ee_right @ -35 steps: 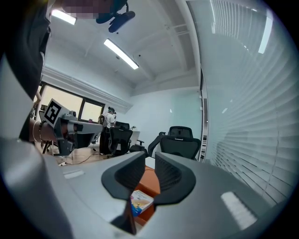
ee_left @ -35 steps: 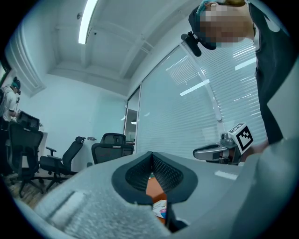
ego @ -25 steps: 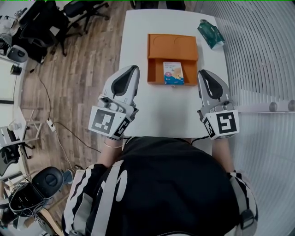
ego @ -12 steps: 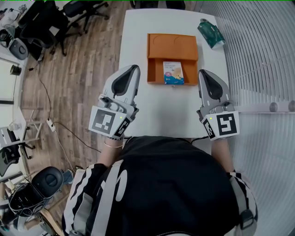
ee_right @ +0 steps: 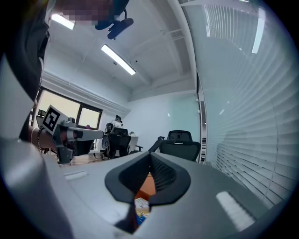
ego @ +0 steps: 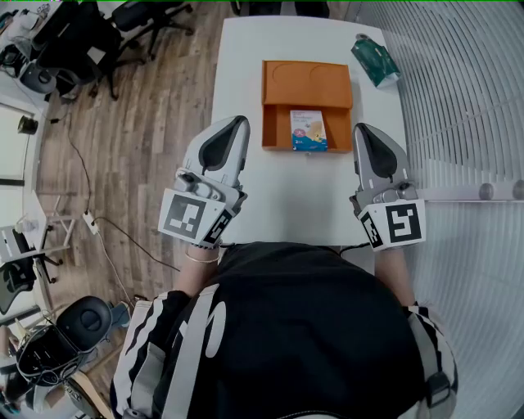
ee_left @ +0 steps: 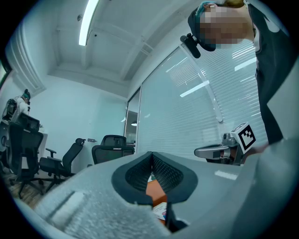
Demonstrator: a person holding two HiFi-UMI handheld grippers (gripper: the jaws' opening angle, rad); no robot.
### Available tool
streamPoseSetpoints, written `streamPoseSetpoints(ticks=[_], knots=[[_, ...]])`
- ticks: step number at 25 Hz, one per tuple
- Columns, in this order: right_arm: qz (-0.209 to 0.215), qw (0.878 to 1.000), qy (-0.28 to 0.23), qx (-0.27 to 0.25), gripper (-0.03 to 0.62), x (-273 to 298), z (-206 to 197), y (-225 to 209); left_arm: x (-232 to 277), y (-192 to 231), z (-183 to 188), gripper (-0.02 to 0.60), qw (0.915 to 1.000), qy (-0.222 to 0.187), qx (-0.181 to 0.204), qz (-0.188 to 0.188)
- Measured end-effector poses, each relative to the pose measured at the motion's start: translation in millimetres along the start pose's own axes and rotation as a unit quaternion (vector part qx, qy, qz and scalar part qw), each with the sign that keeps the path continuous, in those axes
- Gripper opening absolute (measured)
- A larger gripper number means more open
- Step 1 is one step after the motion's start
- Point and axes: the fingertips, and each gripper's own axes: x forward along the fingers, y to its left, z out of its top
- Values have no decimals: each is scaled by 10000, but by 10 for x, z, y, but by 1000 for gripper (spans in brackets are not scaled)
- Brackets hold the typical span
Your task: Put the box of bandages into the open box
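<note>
The box of bandages point(ego: 308, 130), white and blue, lies inside the open orange box point(ego: 279, 123) on the white table point(ego: 304, 196), against the box's near right wall. My left gripper point(ego: 236, 123) hovers at the table's near left, jaws shut and holding nothing. My right gripper point(ego: 362, 129) hangs at the near right, also shut and empty. Both tips stay short of the orange box. Through each gripper's closed jaws a sliver of the orange box point(ee_left: 154, 189) point(ee_right: 146, 184) and the bandage box point(ee_left: 160, 213) point(ee_right: 141, 206) shows.
A green packet point(ego: 375, 59) lies at the table's far right corner. Office chairs point(ego: 123, 24) stand on the wooden floor to the left. A ribbed glass wall point(ego: 467, 98) runs along the right side.
The right gripper's jaws have closed fully. Neither gripper has shifted much; the bandage box stays in the orange box.
</note>
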Motion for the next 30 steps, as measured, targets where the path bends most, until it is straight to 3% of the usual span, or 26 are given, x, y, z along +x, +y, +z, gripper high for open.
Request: streamPoseSetpoints(ticks=[14,30], knots=[[-291,9994,-157,122,0,-68,82,-74,-15,-29,-1,2,10000,6,-8,-60],[-327,9993,-185,-17,0,-66,73,-44,-27,-80,-27,2,10000,28,-5,-54]])
